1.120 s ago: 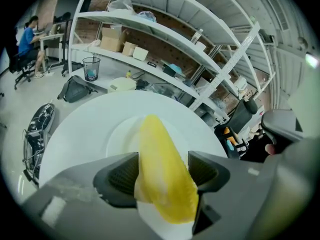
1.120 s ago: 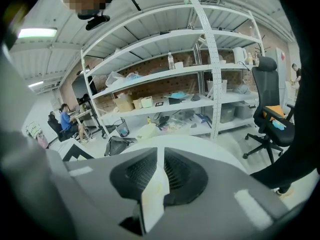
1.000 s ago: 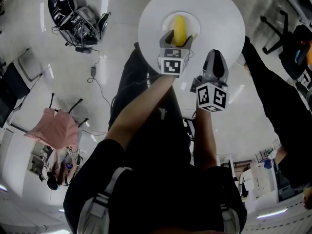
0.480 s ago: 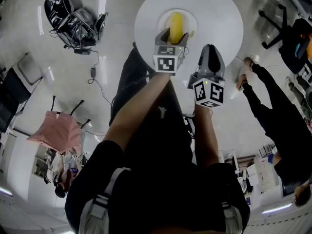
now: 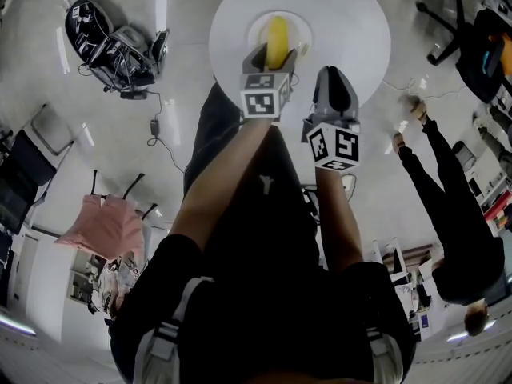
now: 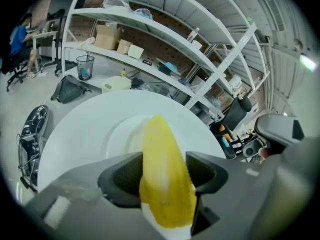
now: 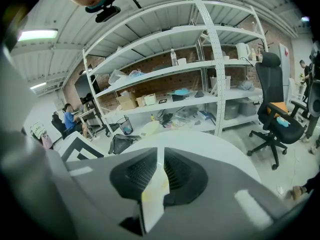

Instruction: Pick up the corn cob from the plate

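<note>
A yellow corn cob (image 5: pixel 277 34) lies on a small white plate (image 5: pixel 254 29) in the middle of a round white table (image 5: pixel 344 22). My left gripper (image 5: pixel 272 57) reaches over the plate's near side with the cob's near end between its jaws. In the left gripper view the corn cob (image 6: pixel 160 149) fills the gap of the left gripper (image 6: pixel 164 170). The jaws are closing and the pads (image 6: pixel 125 176) stand right at its sides. My right gripper (image 5: pixel 332 77) hovers over the table to the right of the plate. In its own view the right gripper (image 7: pixel 160 171) has its jaws together, holding nothing.
A person in black (image 5: pixel 448 206) stands on the floor to the right of the table. A dark bag and cables (image 5: pixel 108 34) lie at upper left, and a pink cloth on a chair (image 5: pixel 100 222) at left. Shelving (image 7: pixel 200 69) and an office chair (image 7: pixel 275 119) stand beyond the table.
Both grippers keep their places at the plate while the head view drifts. The person in black has walked away from the table towards the right.
</note>
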A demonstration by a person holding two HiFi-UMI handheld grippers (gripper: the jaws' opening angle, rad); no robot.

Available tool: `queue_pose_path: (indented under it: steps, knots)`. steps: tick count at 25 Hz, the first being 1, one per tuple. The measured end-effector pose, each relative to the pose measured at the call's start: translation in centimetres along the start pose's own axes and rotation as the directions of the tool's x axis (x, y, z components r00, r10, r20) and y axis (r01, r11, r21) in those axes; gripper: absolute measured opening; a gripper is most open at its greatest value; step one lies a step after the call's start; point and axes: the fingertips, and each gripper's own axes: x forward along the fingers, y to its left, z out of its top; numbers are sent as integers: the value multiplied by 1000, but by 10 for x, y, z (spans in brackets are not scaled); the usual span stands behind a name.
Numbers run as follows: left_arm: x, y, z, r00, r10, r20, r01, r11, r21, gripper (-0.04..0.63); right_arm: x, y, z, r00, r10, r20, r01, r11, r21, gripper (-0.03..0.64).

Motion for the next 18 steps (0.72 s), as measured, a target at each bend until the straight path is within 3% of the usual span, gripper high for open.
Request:
queue_pose_path:
  steps: [18]
  knots:
    - [-10, 5, 4, 998, -23, 59, 20, 998, 56, 272, -6, 2, -6, 1000, 0, 5, 0, 1000, 5, 49]
